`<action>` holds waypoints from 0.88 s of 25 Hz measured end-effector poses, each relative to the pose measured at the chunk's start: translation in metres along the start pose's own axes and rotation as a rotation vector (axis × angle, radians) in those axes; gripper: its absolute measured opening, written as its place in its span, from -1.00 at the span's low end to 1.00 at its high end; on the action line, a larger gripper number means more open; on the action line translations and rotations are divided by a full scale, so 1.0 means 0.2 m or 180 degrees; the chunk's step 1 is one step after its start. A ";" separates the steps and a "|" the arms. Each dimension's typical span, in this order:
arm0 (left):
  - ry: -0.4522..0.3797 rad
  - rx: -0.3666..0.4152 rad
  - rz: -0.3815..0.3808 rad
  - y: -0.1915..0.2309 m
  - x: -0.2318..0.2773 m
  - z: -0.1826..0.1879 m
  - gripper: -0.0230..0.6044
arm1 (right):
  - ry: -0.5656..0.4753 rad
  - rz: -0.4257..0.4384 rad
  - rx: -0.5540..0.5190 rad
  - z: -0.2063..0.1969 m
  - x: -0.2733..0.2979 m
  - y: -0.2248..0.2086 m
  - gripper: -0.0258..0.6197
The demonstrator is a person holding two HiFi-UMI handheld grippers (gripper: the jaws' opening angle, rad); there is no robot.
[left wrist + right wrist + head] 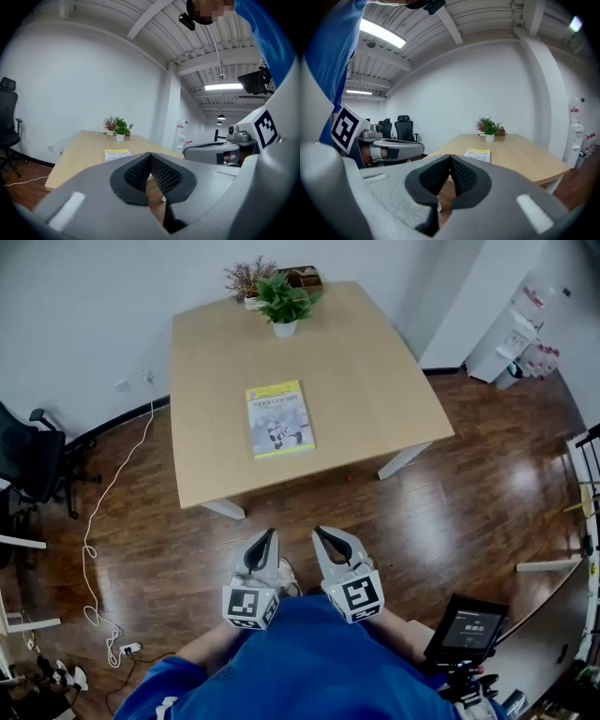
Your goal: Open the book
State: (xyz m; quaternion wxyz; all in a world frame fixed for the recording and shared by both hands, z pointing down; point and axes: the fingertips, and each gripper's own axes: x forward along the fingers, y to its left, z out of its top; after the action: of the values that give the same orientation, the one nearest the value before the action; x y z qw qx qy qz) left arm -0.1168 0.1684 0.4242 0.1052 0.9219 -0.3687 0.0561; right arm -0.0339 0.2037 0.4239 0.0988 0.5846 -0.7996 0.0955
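Observation:
A closed book [278, 419] with a yellow and white cover lies flat near the middle of the wooden table [375, 381]. It also shows in the left gripper view as the book [116, 153] and in the right gripper view as the book [478, 154]. Both grippers hang over the floor, short of the table's near edge. My left gripper [270, 533] is shut with nothing in it, its tips meeting [150, 153]. My right gripper [319, 532] is shut and empty too, tips together [450, 156]. They sit side by side, pointing toward the table.
A small potted plant [282, 302] and a dried bouquet [246, 277] stand at the table's far edge. A black office chair [33, 460] is at the left. A white cable [103, 512] trails over the wooden floor. A tablet on a stand [469, 627] is at lower right.

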 end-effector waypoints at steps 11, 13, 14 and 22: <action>0.0045 -0.0151 -0.0123 0.28 0.22 0.06 -0.91 | 0.0156 -0.0338 0.0011 0.05 0.28 -0.14 -0.92; 0.0084 -0.0194 -0.0102 0.30 0.26 0.05 -0.90 | 0.0197 -0.0334 0.0045 0.05 0.32 -0.17 -0.92; 0.0101 -0.0207 -0.0090 0.31 0.29 0.05 -0.91 | 0.0213 -0.0332 0.0064 0.04 0.35 -0.20 -0.92; 0.0307 -0.0224 0.0162 0.45 0.58 0.01 -0.91 | 0.0314 -0.0194 0.0233 0.00 0.61 -0.47 -0.92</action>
State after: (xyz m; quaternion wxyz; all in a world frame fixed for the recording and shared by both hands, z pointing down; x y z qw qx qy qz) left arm -0.0952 0.0273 0.4560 0.1537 0.9041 -0.3883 0.0902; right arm 0.0205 0.0641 0.4597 0.1194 0.6065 -0.7716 0.1503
